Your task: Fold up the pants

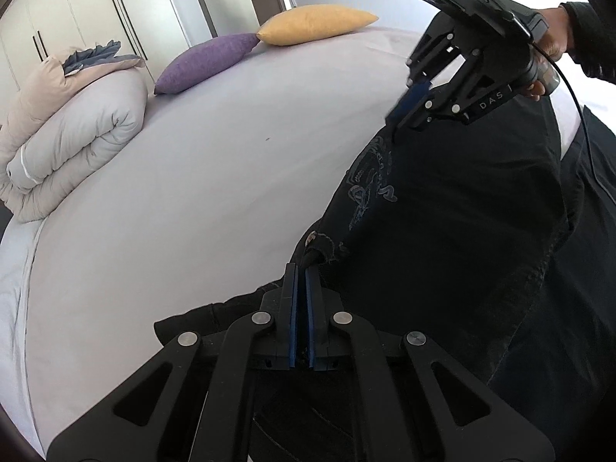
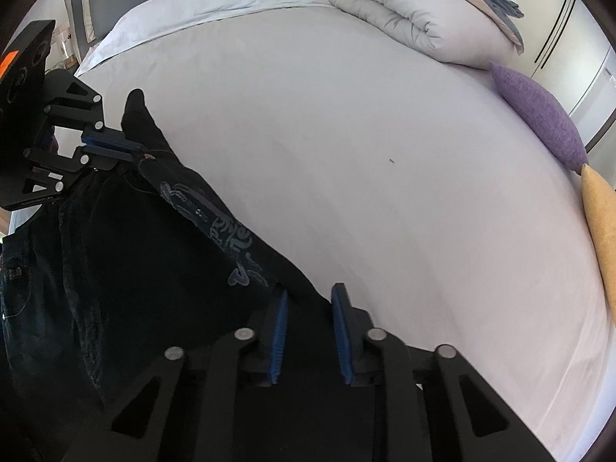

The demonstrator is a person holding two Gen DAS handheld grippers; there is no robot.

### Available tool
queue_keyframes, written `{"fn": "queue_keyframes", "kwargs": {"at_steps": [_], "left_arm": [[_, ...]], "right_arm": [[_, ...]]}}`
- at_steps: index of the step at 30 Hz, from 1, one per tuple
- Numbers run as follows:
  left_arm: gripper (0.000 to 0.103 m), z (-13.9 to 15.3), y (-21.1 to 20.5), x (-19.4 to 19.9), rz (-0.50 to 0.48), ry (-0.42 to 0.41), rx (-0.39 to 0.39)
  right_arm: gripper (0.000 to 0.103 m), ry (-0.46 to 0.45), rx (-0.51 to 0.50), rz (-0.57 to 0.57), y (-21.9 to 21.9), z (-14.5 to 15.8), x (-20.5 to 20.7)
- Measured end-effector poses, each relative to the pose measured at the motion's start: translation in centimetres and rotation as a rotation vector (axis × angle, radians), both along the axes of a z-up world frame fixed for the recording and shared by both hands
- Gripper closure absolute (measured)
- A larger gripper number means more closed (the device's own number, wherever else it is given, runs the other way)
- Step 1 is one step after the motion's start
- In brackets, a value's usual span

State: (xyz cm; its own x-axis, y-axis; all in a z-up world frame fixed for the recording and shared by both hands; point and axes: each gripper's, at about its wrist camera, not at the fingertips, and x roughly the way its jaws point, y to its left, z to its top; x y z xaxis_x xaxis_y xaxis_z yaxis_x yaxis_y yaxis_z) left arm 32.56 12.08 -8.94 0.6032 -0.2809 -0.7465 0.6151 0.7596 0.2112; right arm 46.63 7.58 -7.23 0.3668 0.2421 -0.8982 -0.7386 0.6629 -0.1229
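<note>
Left gripper (image 1: 301, 269) pinched tight on waistband of dark embroidered denim pants (image 1: 442, 211). Right gripper (image 2: 310, 296) jaws parted, cloth between; grip unclear. Pants hang between grippers over pale lilac bed sheet (image 1: 192, 192). Beyond: purple cushion (image 1: 206, 63), rolled grey duvet (image 1: 77, 131).

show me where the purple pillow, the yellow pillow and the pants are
purple pillow (image 1: 204, 63): left wrist view, middle of its face.
yellow pillow (image 1: 315, 24): left wrist view, centre.
pants (image 2: 127, 269): right wrist view, dark fabric beside the printed pattern.

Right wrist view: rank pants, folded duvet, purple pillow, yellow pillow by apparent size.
1. pants, though nearest the camera
2. folded duvet
3. purple pillow
4. yellow pillow, cut off by the frame edge, so unsure
</note>
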Motion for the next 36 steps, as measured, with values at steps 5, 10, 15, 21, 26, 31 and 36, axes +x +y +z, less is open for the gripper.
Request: {"fn": "queue_keyframes", "kwargs": {"at_steps": [5,10,15,21,26,31,36], "left_arm": [[0.101,0.3,0.3,-0.4,0.01,-0.001,-0.011],[0.101,0.7,0.7,-0.9,0.027,-0.006,-0.025],[0.101,1.0,1.3,-1.3,0.064,-0.01,-0.039],[0.101,2.0,1.9,-3.2,0.093,-0.013,-0.063],[0.103,3.0,2.0,-6.3,0.091,-0.019,-0.064],[0.103,2.9,1.7,-10.7,0.074,-0.02,-0.032],[0.103,3.3,1.3,-15.4,0.045,-0.09,0.006]], "right_arm": [[0.099,-0.011,-0.017,-0.006,0.7,-0.2,-0.5],[0.1,-0.034,0.018,-0.042,0.7,0.2,-1.5],[0.1,-0.078,0.046,-0.033,2.1,1.1,-4.3],[0.1,-0.109,0.091,0.001,4.1,1.8,-9.1],[0.101,-0.17,0.054,0.044,4.6,1.8,-14.8],[0.101,-0.311,-0.127,0.173,5.8,1.2,-21.0],[0.101,-0.357,-0.145,0.172,5.2,2.0,-23.7]]}}
